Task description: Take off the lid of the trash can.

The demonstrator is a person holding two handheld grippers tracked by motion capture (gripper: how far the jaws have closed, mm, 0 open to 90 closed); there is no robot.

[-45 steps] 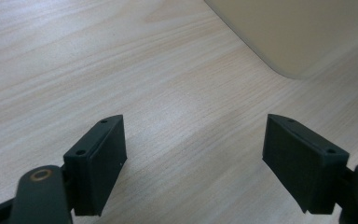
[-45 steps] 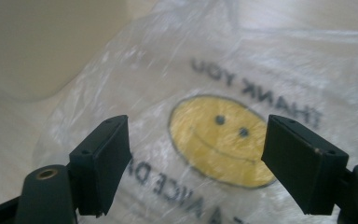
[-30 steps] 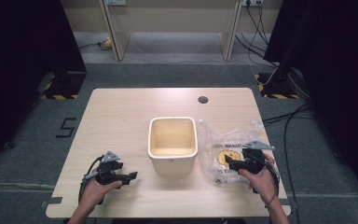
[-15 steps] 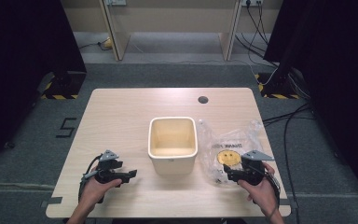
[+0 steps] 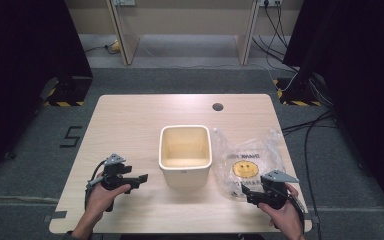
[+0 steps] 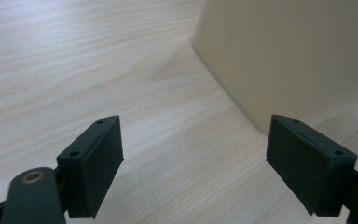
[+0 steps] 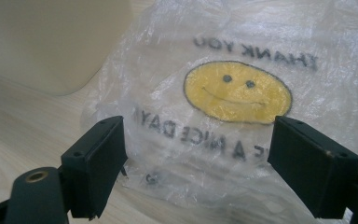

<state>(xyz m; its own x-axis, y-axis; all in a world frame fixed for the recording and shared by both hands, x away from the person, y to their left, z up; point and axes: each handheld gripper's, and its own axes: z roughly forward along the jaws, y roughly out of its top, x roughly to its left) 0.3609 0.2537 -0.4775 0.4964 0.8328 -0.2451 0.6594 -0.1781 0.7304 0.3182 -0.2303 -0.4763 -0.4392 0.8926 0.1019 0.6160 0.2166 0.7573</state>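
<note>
The right tool [image 7: 196, 163] is held with jaws apart over the smiley-face plastic bag [image 7: 242, 93]; the left tool [image 6: 196, 163] is likewise spread beside the cream bin [image 6: 298, 56].

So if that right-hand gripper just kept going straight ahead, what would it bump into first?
Most likely the crinkled clear plastic bag with the yellow smiley face, which lies on the table right in front of the right gripper; its jaws stand open and apart from it.

Even overhead light brightens the table [image 5: 130, 125]; surroundings fall dark. Gripper views turn soft close up, with the plastic bag [image 7: 242, 93] faintly glaring.
</note>
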